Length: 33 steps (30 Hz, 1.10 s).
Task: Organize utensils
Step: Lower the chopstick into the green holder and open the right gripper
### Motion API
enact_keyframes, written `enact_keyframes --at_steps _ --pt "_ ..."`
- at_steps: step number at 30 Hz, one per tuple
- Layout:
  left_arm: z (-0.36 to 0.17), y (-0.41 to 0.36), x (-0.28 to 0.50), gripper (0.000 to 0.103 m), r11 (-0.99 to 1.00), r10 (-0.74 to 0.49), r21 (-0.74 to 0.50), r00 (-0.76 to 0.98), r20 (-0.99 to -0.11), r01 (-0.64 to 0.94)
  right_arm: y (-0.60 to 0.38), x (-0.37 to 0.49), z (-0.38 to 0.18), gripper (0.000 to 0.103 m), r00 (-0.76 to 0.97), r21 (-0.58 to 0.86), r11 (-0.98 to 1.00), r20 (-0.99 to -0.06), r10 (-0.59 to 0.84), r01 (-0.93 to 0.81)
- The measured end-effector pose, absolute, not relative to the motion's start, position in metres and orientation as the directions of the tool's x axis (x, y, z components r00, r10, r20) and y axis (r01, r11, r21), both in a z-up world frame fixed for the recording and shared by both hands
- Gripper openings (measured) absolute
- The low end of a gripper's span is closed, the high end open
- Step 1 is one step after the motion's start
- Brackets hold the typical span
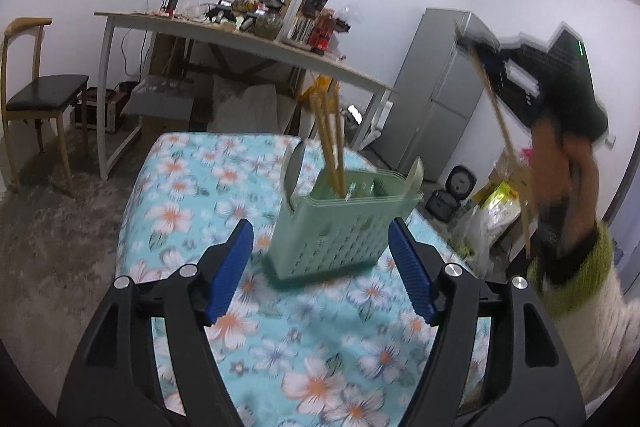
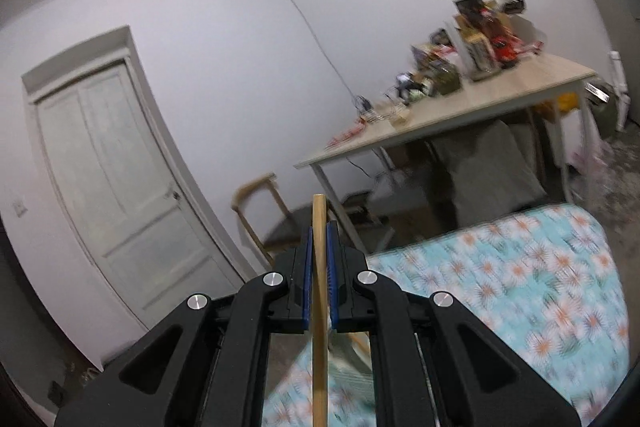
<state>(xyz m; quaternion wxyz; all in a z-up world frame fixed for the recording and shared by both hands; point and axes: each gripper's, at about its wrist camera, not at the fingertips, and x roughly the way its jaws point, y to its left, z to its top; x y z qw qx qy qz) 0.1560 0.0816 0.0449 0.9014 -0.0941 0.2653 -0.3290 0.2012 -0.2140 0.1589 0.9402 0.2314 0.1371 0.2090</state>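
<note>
A pale green slotted utensil basket [image 1: 336,227] stands on the floral tablecloth [image 1: 304,347]. Several wooden chopsticks [image 1: 332,143] and a spoon [image 1: 294,167] stand in it. My left gripper [image 1: 320,267] is open and empty, its blue pads either side of the basket's near face, short of it. My right gripper [image 2: 319,267] is shut on a wooden chopstick [image 2: 319,307] that stands up between its pads. In the left wrist view that gripper appears blurred at the upper right, holding the chopstick [image 1: 496,107] high and right of the basket.
A long cluttered desk [image 1: 248,39] stands behind the table, with a wooden chair [image 1: 36,95] at left. A grey fridge [image 1: 440,87] and bags [image 1: 492,211] are at right. A white door [image 2: 112,179] shows in the right wrist view.
</note>
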Motion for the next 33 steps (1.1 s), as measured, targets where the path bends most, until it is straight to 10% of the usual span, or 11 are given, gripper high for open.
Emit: enact_keyframes --at_steps 9,33 --pt "0.005 0.093 0.148 0.066 0.779 -0.625 -0.335 0.613 -0.484 0.530 -0.186 0.264 0.182 0.007 0.851 0.476 0.759 -0.040 0.523 -0.444" --pt "-0.009 0.110 0.166 0.066 0.805 -0.592 -0.332 0.632 -0.500 0.491 -0.178 0.333 0.117 0.007 0.882 0.337 0.880 -0.217 0.418 -0.334"
